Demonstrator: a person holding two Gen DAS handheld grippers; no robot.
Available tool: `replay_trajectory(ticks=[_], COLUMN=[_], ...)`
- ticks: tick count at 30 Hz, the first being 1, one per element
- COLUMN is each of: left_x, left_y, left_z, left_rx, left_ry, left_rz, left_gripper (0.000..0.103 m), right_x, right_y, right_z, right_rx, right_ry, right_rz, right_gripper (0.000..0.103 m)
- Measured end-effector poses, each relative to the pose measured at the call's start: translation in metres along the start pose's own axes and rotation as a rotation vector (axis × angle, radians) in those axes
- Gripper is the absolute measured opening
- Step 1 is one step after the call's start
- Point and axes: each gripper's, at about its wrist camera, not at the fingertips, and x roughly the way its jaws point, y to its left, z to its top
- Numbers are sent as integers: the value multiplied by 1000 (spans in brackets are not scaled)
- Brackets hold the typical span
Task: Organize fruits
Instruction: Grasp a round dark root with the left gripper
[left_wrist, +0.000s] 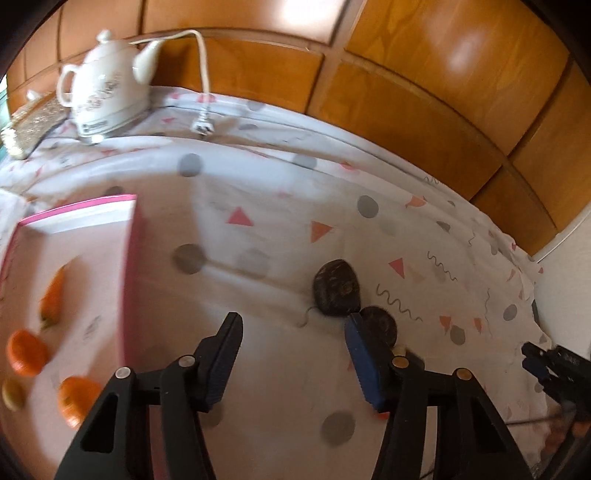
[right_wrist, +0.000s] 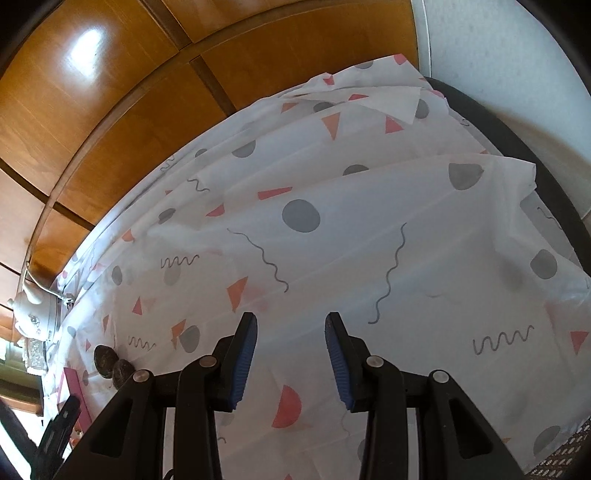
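Note:
In the left wrist view a pink-rimmed tray (left_wrist: 131, 266) at the left holds two orange round fruits (left_wrist: 26, 352), an orange carrot-shaped piece (left_wrist: 53, 295) and a small yellowish fruit (left_wrist: 13, 395). Two dark brown fruits (left_wrist: 336, 288) lie side by side on the patterned cloth; the nearer one (left_wrist: 380, 323) sits just beyond my left gripper's right fingertip. My left gripper (left_wrist: 293, 326) is open and empty. My right gripper (right_wrist: 291, 325) is open and empty over bare cloth; it also shows at the right edge of the left wrist view (left_wrist: 543, 363). The dark fruits (right_wrist: 110, 363) lie far left of it.
A white electric kettle (left_wrist: 105, 92) with its cord and plug (left_wrist: 203, 127) stands at the back left, beside a glittery box (left_wrist: 31, 123). Wooden panelling (left_wrist: 424, 81) runs behind the table. The cloth's edge and a dark table rim (right_wrist: 517, 147) lie at the right.

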Motion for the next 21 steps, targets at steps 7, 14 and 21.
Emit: replay_trajectory(ticks=[7,14,21], left_x=[50,80,64], left_y=[-25,-38,-34], left_z=[21,28,19], left_rx=[8,69,84], left_ry=[58,80,95], left_rz=[11,17,-20], left_gripper=[65,44,40], right_x=[3,8,8], right_y=[2,7,10], right_z=[-1,-2,-3], right_rx=[-1,-18,-43], right_ry=[18,41,38], right_rz=[22,33,28], right_gripper=[39,39,39])
